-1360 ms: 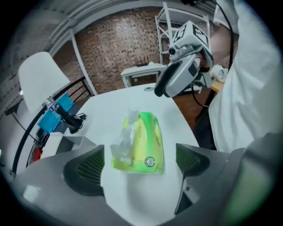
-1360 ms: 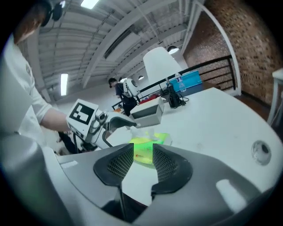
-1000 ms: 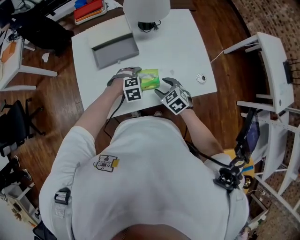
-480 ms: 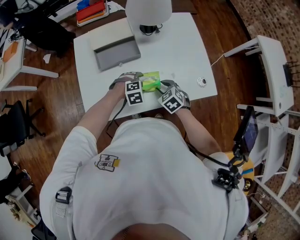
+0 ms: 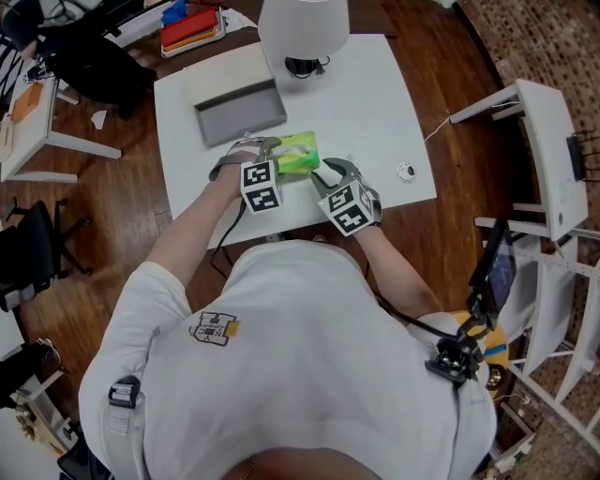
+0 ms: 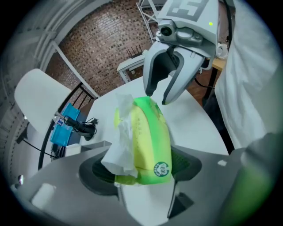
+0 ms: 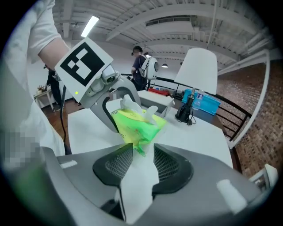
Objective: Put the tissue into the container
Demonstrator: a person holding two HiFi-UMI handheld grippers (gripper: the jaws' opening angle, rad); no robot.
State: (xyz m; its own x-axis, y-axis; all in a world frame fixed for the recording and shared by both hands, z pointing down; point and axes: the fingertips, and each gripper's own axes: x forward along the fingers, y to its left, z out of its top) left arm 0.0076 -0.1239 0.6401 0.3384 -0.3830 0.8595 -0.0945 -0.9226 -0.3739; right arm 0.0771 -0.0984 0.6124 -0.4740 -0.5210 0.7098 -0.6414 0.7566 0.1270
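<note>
Left hand-held gripper: jaws just closed, clamping tissue pack by its end.
Right hand-held gripper: jaws just closed, pinching its opposite corner.

Bare table toward the container; lamp seemingly close beside.

A white square bench stands on a wooden floor. Toward its far left lies a grey open container, shallow and rectangular, set a little askew to the bench edges. At the far edge, near the middle, stands a lamp, its white shade hiding most of its dark base. Near the right edge lies a small round thing, and a thin white cable runs off the bench's right edge just beside it.
</note>
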